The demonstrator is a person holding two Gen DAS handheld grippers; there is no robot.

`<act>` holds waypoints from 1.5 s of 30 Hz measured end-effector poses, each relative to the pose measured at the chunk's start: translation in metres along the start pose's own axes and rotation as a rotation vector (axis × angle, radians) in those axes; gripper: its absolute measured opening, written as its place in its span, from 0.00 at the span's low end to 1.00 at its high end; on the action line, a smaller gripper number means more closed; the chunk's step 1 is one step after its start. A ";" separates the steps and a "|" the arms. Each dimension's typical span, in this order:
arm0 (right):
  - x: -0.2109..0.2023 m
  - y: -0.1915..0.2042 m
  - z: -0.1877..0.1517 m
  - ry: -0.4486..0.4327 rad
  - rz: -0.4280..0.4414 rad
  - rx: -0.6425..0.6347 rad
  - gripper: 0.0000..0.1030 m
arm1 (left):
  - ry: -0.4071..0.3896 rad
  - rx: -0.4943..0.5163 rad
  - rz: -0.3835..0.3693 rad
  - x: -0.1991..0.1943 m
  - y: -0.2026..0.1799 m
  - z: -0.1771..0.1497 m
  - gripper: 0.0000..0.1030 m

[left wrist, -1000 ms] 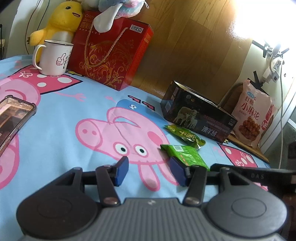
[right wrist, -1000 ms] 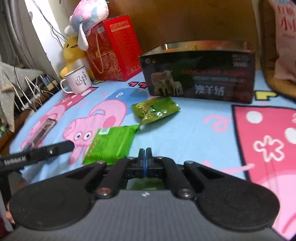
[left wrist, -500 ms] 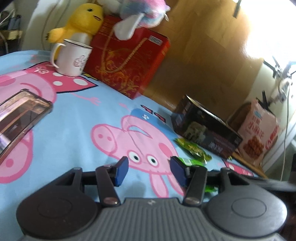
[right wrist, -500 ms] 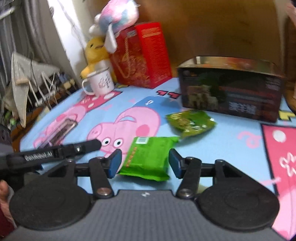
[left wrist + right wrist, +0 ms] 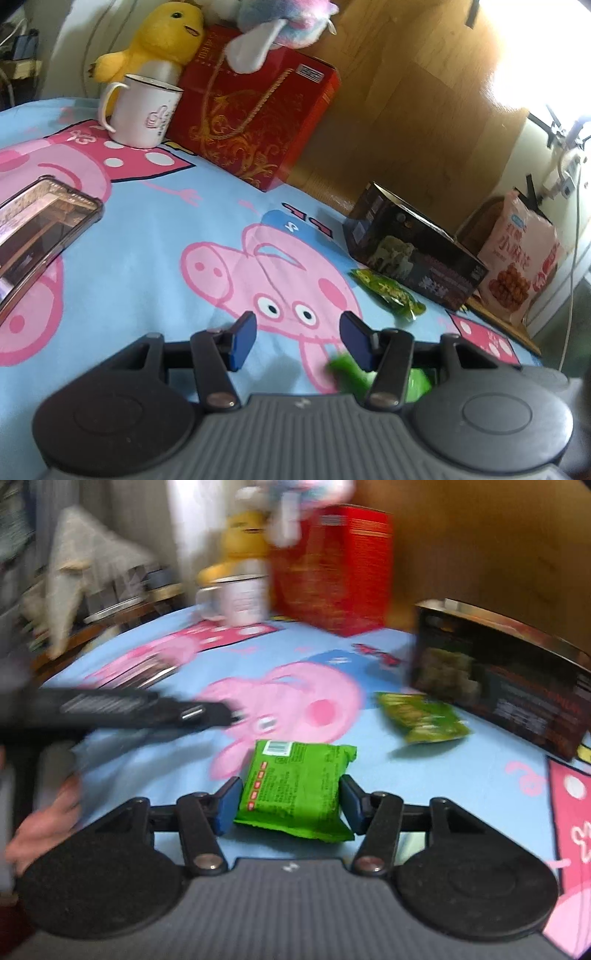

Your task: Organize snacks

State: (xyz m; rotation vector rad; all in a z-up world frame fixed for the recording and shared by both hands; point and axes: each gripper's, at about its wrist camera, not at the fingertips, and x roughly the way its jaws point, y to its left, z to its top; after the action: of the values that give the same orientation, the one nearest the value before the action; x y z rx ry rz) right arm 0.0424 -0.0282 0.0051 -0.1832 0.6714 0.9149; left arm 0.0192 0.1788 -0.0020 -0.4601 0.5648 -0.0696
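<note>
A flat green snack packet lies on the Peppa Pig cloth between the open fingers of my right gripper; the pads stand at its two sides. It shows blurred behind my left gripper's right finger. A second, crinkled green packet lies further right, beside the open black box; it also shows in the left wrist view, as does the box. My left gripper is open and empty above the pig print.
A red gift box, a white mug and plush toys stand at the back left. A phone lies at left. A pink snack bag leans at the right. The left gripper's body reaches in at left.
My right gripper opened from shut and moved forward, so the flat green packet is now between its fingers. My left gripper drew back and turned left, staying open.
</note>
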 end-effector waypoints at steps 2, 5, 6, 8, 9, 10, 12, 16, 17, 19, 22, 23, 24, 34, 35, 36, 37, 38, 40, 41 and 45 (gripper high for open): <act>-0.010 0.017 -0.009 -0.003 0.048 -0.110 0.59 | 0.009 0.032 -0.002 0.001 -0.005 -0.001 0.49; -0.022 0.034 -0.022 -0.018 0.002 -0.189 0.72 | 0.029 0.094 -0.007 0.003 -0.014 -0.003 0.49; -0.025 0.037 -0.026 -0.026 -0.020 -0.197 0.74 | 0.034 0.114 -0.007 0.004 -0.017 -0.004 0.49; -0.030 0.041 -0.034 -0.039 -0.047 -0.211 0.74 | 0.043 0.148 -0.002 0.004 -0.022 -0.007 0.49; -0.033 0.041 -0.037 -0.038 -0.065 -0.212 0.74 | 0.046 0.163 0.000 0.004 -0.025 -0.008 0.49; -0.035 0.039 -0.039 -0.035 -0.083 -0.204 0.74 | 0.050 0.178 0.002 0.004 -0.027 -0.009 0.49; -0.041 0.028 -0.042 -0.023 -0.111 -0.168 0.73 | 0.057 0.202 0.004 0.004 -0.031 -0.011 0.49; -0.054 -0.008 -0.046 0.010 -0.152 -0.028 0.63 | 0.070 0.232 -0.002 0.002 -0.035 -0.013 0.49; -0.057 -0.012 -0.048 0.009 -0.166 -0.001 0.63 | 0.071 0.238 -0.005 0.002 -0.035 -0.014 0.49; -0.065 -0.015 -0.054 -0.004 -0.217 0.003 0.64 | 0.068 0.245 -0.010 0.001 -0.036 -0.015 0.50; -0.080 -0.011 -0.061 -0.055 -0.214 0.035 0.65 | 0.070 0.240 -0.012 0.001 -0.036 -0.014 0.50; -0.083 -0.010 -0.061 -0.077 -0.197 0.046 0.65 | 0.071 0.238 -0.013 0.002 -0.035 -0.014 0.50; -0.087 -0.008 -0.061 -0.098 -0.178 0.051 0.66 | 0.071 0.237 -0.015 0.002 -0.035 -0.014 0.50; -0.062 0.011 -0.046 -0.088 -0.008 0.101 0.75 | 0.062 0.214 -0.044 0.000 -0.031 -0.012 0.50; -0.058 0.013 -0.047 -0.076 -0.005 0.103 0.75 | 0.061 0.211 -0.048 0.000 -0.030 -0.012 0.50; -0.055 0.016 -0.047 -0.063 -0.002 0.104 0.75 | 0.061 0.208 -0.053 -0.001 -0.030 -0.012 0.50; -0.051 0.018 -0.046 -0.054 0.002 0.103 0.75 | 0.064 0.207 -0.058 0.000 -0.029 -0.012 0.50; -0.047 0.019 -0.044 -0.048 0.006 0.099 0.76 | 0.065 0.206 -0.061 0.000 -0.029 -0.012 0.50; -0.042 0.023 -0.041 -0.047 0.005 0.088 0.79 | 0.065 0.207 -0.066 0.000 -0.029 -0.011 0.50; -0.040 0.023 -0.040 -0.044 0.003 0.084 0.79 | 0.066 0.209 -0.069 0.000 -0.029 -0.012 0.50; -0.034 0.024 -0.035 -0.037 -0.031 0.062 0.76 | 0.067 0.210 -0.077 0.000 -0.029 -0.012 0.50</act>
State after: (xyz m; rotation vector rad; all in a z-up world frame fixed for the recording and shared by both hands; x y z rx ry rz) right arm -0.0065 -0.0515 0.0016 -0.1208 0.6599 0.8644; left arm 0.0146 0.1479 0.0022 -0.2757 0.5990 -0.2166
